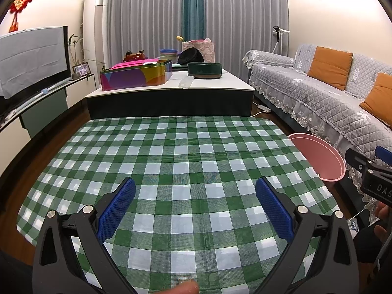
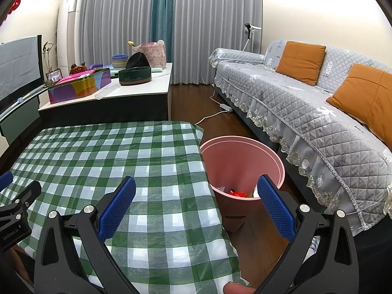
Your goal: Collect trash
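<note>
Ahead of me, a green checked cloth (image 1: 186, 171) covers the desk; beyond stands a colourful tin (image 1: 136, 74), and a grey sofa (image 2: 306, 112) with orange cushions (image 2: 300, 61).

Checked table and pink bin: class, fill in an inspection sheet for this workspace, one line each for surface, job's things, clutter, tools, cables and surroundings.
Surface: green-and-white checked tablecloth covers the table; nothing seen lying on it.
Job's things: pink bin stands on the floor at the table's right edge; it holds bits of trash, one red, the rest too small to tell.
Clutter: nothing seen on the cloth.
Tools: left tool open and empty over the cloth; right tool open and empty, one finger over the table edge, the other over the bin.
Cables: white power strip and its cord on the floor by the sofa.
Surroundings: coffee table with colourful box and dark round container; grey sofa; covered television.
</note>
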A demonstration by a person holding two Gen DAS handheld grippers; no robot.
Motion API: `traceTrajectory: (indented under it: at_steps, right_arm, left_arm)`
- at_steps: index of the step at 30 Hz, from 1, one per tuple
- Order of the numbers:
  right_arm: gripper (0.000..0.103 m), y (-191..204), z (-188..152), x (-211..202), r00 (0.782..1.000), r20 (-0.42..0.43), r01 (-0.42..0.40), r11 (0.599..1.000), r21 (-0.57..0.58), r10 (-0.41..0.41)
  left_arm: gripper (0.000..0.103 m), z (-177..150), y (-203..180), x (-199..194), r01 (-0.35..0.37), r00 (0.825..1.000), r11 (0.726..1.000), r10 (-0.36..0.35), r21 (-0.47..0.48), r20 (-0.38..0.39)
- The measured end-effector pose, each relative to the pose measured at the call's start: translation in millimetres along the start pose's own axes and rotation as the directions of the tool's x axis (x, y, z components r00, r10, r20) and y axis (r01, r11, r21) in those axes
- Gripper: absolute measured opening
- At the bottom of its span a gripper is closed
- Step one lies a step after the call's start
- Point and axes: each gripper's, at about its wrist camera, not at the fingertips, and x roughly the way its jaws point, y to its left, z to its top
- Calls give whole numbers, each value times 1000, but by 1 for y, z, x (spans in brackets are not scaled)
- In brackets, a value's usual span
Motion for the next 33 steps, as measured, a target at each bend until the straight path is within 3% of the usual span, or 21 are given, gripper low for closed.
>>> traceTrajectory:
  at_steps: [33]
  right_arm:
    - [98,2,-1,1,1000,0,0,1000,-1,0]
  left_arm:
    - [95,-3,4,4,24,1000,1000,-24,-13,-6]
